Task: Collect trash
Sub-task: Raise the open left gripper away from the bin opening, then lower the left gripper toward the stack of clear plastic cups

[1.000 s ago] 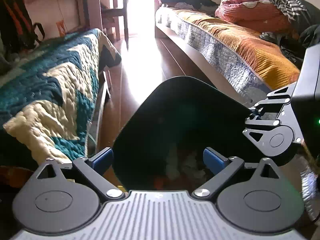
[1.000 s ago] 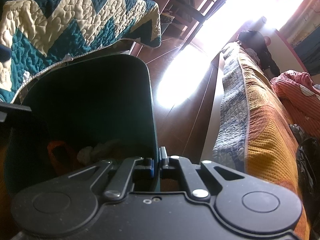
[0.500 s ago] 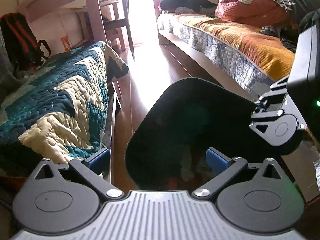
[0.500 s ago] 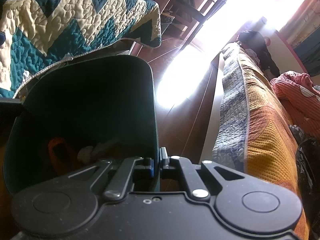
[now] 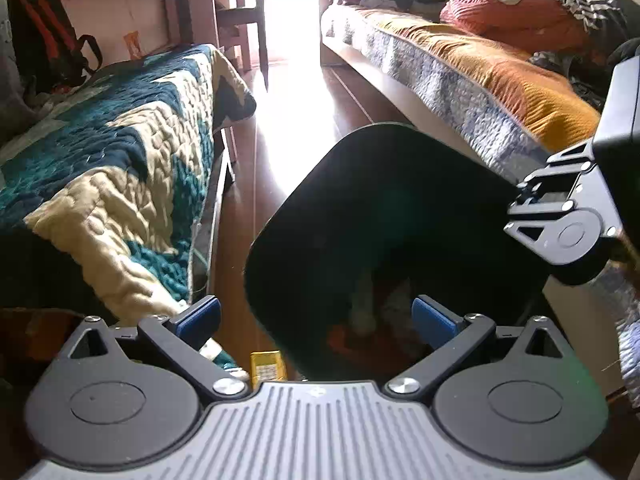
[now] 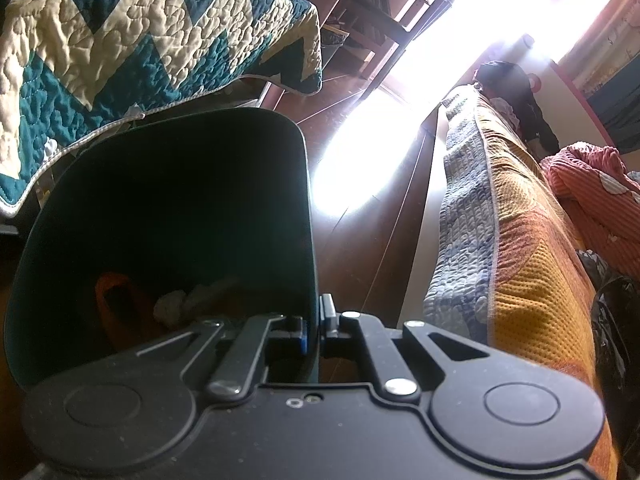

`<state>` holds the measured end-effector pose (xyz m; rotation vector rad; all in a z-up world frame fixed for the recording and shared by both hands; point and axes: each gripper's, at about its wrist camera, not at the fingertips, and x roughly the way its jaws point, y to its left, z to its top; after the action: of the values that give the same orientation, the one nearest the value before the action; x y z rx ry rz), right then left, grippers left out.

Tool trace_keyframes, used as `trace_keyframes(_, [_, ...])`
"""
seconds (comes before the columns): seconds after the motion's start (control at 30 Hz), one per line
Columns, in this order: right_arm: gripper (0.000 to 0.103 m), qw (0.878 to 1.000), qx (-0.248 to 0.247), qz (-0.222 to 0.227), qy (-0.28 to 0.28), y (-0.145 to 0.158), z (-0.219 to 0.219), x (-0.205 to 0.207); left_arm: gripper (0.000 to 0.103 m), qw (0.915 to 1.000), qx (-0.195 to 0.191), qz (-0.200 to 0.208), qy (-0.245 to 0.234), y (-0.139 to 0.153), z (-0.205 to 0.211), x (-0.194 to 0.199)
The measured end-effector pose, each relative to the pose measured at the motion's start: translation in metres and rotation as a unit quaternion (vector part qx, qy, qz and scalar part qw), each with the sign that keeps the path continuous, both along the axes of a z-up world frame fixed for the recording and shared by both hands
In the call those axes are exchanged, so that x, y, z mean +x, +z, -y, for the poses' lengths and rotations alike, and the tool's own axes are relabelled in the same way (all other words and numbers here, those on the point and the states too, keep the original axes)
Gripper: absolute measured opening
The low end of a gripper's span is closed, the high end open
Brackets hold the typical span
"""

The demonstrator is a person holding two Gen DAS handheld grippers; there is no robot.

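Right wrist view: bin wall pinched between closed tongs

Right wrist view showed the right tongs (image 6: 316,322) clamped on the near right wall of the dark green trash bin (image 6: 168,208), one pad inside it and one outside. Inside the bin lay an orange scrap (image 6: 116,300) and crumpled whitish paper (image 6: 180,304). To the bin's left stood the bed with the teal-and-cream quilt (image 5: 120,168); to its right ran the bed with the orange cover (image 5: 500,68). In the left wrist view, the left tongs (image 5: 316,316) stood wide apart and empty over the bin's near rim. Just left of the bin, a small yellow packet (image 5: 267,366) lay on the wooden floor (image 5: 240,280).
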<state>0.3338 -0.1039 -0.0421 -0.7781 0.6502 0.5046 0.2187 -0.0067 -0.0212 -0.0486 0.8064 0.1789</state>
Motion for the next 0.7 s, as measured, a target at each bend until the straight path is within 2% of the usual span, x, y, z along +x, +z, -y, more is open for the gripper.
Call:
trace_keyframes(0.37, [0.005,1.0,-0.002,0.001,0.001,-0.001,-0.001,0.0,0.103,0.9986,-0.008,-0.031,0.041,-0.017,-0.02,-0.019])
trace_keyframes(0.7, [0.005,1.0,-0.007,0.003,0.002,-0.001,-0.006,0.0,0.103,0.9927,0.025,-0.08,0.086,-0.052,-0.037,-0.028])
